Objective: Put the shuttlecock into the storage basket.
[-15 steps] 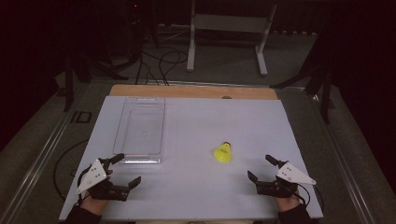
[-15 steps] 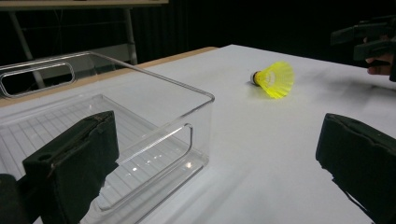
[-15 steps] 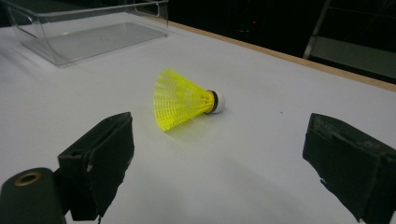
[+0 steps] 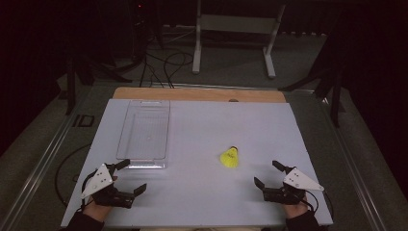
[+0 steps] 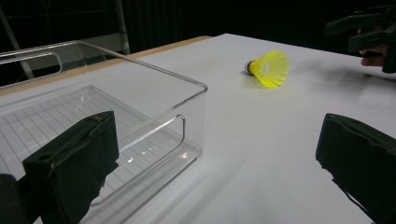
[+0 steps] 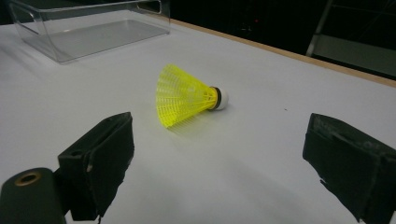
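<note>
Right now my right gripper (image 4: 268, 175) sits near the yellow shuttlecock (image 4: 230, 158), jaws wide and empty. My left gripper (image 4: 131, 176) gapes empty just beside the clear bin (image 4: 144, 129); the shuttlecock lies on its side on the white table (image 4: 202, 192).

The white table (image 4: 202, 130) carries a yellow shuttlecock (image 6: 187, 95) lying just ahead between the right jaws, and a clear box (image 5: 93, 116) beside the left jaws.

No readable text, label, brand, number or sign stands on anything in these views.
</note>
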The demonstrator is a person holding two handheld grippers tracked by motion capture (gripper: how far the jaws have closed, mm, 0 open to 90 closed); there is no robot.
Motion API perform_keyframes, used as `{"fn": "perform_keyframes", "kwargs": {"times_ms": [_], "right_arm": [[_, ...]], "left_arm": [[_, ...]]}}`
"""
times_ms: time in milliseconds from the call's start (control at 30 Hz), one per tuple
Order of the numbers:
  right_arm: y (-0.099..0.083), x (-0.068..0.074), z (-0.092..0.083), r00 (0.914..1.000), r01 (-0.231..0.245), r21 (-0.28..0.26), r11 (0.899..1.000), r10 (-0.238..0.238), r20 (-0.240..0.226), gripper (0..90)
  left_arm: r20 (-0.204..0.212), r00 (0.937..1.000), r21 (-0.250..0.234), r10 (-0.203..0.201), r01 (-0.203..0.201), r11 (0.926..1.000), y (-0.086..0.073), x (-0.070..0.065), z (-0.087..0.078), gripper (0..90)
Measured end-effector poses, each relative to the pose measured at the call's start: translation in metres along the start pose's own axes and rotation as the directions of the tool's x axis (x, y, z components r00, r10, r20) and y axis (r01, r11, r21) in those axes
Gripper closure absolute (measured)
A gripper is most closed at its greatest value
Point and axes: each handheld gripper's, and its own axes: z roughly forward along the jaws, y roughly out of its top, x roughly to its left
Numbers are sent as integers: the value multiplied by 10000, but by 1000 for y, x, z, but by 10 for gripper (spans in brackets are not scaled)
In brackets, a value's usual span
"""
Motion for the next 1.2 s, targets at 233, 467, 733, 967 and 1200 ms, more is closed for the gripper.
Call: {"fn": "perform_keyframes", "kwargs": {"times_ms": [233, 467, 733, 967, 1200], "right_arm": [[-1, 0, 2, 10000, 8, 57, 10000, -7, -17, 88], [-1, -1, 2, 10000, -48, 109, 9999, 49, -53, 88], [0, -1, 1, 9999, -80, -31, 10000, 80, -115, 88], [0, -1, 1, 9998, -99, -50, 9999, 98, -156, 88], [1, -1, 0, 9998, -139, -98, 9999, 137, -158, 88]], "left_arm": [[200, 9997, 167, -123, 119, 9998, 1, 1, 2, 0], [394, 9990, 260, -209, 199, 9995, 7, 1, 5, 0], [602, 9979, 340, -255, 235, 9991, 32, 5, 9, 0], [756, 9969, 502, -198, 160, 9986, 57, 7, 15, 0], [634, 9980, 740, -12, -35, 9973, 78, 5, 27, 0]]}}
